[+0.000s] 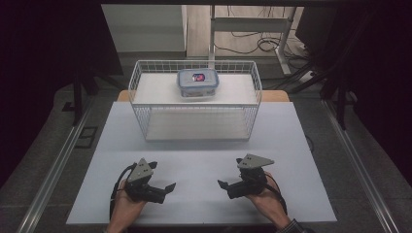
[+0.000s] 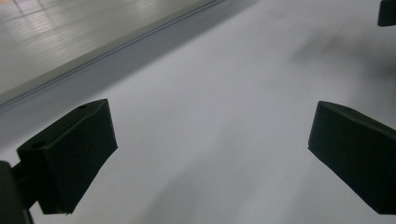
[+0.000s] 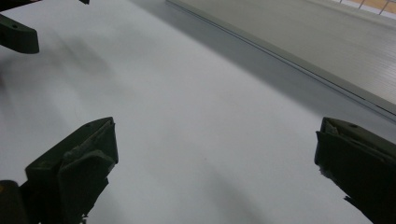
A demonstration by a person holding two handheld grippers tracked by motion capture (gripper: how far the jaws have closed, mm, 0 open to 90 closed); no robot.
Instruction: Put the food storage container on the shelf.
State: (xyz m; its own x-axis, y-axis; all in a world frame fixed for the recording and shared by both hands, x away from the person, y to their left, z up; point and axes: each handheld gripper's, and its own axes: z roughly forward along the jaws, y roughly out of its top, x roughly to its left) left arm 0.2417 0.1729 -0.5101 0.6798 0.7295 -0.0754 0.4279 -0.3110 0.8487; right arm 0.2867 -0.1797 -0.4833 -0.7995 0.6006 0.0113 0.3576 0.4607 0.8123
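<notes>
Both grippers rest low over the near part of the white table top (image 1: pixel 286 145), one in each hand, and both are released with nothing between the jaws. The left gripper (image 1: pixel 165 188) sits at the near left, held by the person's left hand (image 1: pixel 127 204), its jaws pointing inward toward the middle of the table. The right gripper (image 1: pixel 224 185) mirrors it at the near right in the right hand (image 1: pixel 265 201), jaws pointing back toward the left one — the 2 tips face each other across a bare stretch of table, well apart. Each carries a grey three-cornered plate on top.

In the left gripper view the 2 black jaws stand wide, with only the pale table surface between them; a jaw tip of the other gripper shows at the top right corner. The right gripper view shows the same spread, its pads looking worn and frayed at the edges.

The nearest things lie far from both grippers: a white wire basket (image 1: pixel 145 124) stands at the far middle of the table, and a clear plastic food container (image 1: pixel 197 83) with a blue-rimmed lid sits inside it — toward the back, upright, lid on. Something red and purple shows through the lid; what it is cannot be told.
</notes>
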